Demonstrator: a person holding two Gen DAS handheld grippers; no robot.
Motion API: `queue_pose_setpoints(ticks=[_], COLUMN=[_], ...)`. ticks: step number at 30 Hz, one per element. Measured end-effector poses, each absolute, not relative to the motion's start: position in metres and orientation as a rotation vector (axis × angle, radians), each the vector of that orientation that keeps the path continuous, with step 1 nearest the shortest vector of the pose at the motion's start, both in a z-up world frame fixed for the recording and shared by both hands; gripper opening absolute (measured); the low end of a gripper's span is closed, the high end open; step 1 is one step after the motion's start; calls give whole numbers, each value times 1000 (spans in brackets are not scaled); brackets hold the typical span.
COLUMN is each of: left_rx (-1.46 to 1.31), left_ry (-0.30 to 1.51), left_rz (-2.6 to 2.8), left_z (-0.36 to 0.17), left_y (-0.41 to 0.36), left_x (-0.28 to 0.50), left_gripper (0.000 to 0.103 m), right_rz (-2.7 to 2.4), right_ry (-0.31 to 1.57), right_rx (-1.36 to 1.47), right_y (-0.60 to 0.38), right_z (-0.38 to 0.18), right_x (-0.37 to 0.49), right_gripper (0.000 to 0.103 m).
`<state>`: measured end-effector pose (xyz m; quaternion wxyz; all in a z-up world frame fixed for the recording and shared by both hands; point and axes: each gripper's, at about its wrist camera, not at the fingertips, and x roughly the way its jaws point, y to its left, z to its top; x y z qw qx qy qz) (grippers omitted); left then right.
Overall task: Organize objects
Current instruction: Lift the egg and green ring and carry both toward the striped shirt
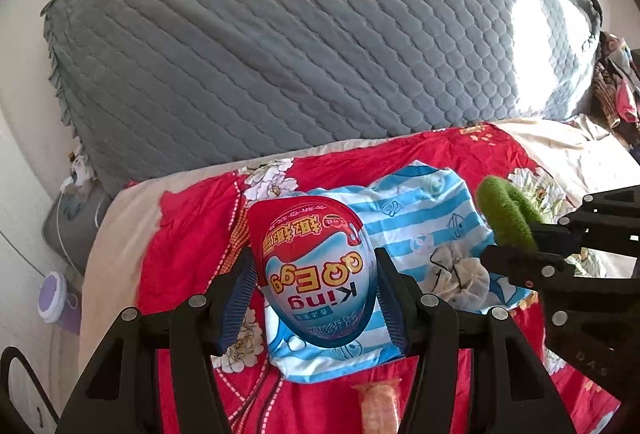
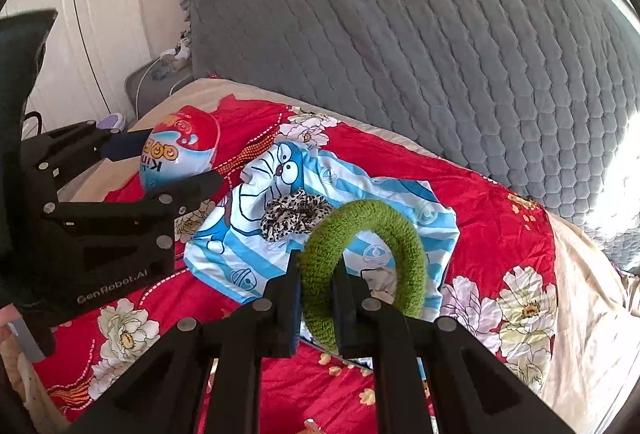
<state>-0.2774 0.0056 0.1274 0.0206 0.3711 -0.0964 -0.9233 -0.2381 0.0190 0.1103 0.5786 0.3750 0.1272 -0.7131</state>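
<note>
My left gripper [image 1: 316, 274] pinches the toy egg [image 1: 316, 270], my right gripper [image 2: 316, 282] the green hair tie [image 2: 360, 234]; I'd lower both gently onto the striped cloth [image 2: 320, 201].

light: bright daylight | glare: right on headboard [image 1: 532, 45] | edges: fisheye-warped, dark

Egg pack [image 1: 316, 270]: red top, pale blue bottom, yellow letters. Hair band [image 2: 360, 258]: fuzzy green. Scrunchie [image 2: 294, 213]: leopard print. Cloth [image 2: 400, 201]: blue-white stripes, cartoon cat. Bedspread [image 2: 500, 185]: red, white flowers. Headboard cover [image 1: 280, 45]: grey quilted. Grippers: black.
</note>
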Motion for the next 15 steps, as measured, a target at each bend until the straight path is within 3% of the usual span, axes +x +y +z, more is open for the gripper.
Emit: queue_pose_setpoints(ticks=[15], left_rx=[1159], left_ry=[-267], left_rz=[-2876], left_z=[114], left_y=[2], left_x=[-294], left_gripper=[60], right_rz=[-1700], right_ry=[257], right_rx=[900], right_y=[1], right_z=[98], right_x=[-257], right_gripper=[13])
